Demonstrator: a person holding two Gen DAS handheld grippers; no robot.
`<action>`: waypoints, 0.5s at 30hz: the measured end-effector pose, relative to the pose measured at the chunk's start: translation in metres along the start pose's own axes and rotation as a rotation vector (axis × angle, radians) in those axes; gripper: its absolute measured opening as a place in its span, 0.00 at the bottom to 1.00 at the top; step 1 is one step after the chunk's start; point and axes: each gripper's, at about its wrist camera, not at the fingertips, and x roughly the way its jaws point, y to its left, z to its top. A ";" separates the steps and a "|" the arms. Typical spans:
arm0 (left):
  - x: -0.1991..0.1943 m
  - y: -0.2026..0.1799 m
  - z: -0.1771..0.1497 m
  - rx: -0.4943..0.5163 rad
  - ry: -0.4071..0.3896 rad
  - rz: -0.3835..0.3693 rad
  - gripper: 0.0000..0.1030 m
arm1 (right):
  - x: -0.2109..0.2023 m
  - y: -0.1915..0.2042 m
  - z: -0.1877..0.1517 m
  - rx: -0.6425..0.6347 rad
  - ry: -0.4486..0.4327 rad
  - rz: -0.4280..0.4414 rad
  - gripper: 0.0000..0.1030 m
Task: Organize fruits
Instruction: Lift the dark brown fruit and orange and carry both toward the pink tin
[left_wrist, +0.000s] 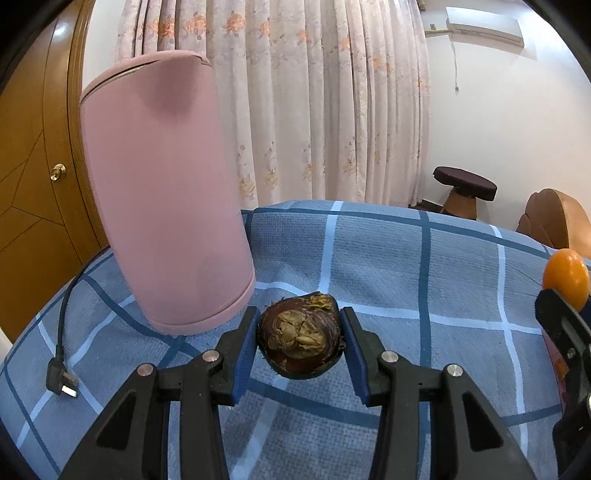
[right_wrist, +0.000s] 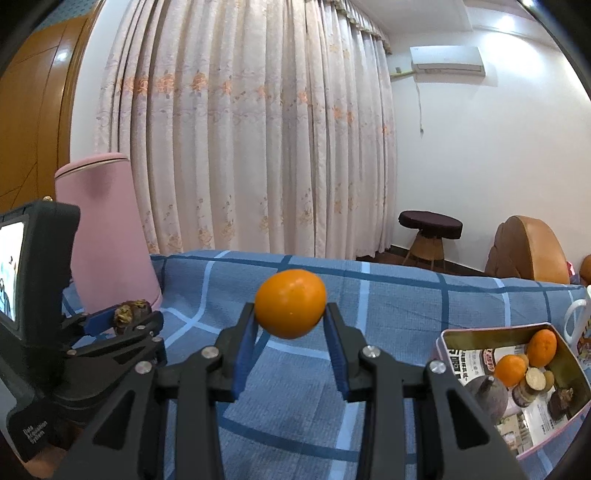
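Room: floral curtain (right_wrist: 240, 140), white wall | bench (left_wrist: 406, 258) under blue checked cloth, pink kettle (left_wrist: 162, 192) on it | tin (right_wrist: 517, 387) of fruit at right | left gripper (left_wrist: 300, 332) jaws clamp brown fruit (left_wrist: 299, 336) | right gripper (right_wrist: 290, 317) jaws grip orange (right_wrist: 290, 302) above cloth

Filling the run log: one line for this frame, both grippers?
left gripper: shut on water chestnut, at cloth level | right gripper: shut on orange, lifted | tin box: holds fruit, right side
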 end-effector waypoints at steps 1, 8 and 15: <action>-0.001 0.001 -0.001 -0.002 -0.003 -0.002 0.44 | -0.002 0.001 -0.001 -0.002 -0.001 0.000 0.38; -0.011 0.006 -0.007 -0.019 -0.013 -0.009 0.44 | -0.009 0.004 -0.003 0.000 -0.004 -0.005 0.38; -0.016 0.008 -0.010 -0.021 -0.024 -0.013 0.44 | -0.015 0.005 -0.005 0.005 -0.003 -0.015 0.38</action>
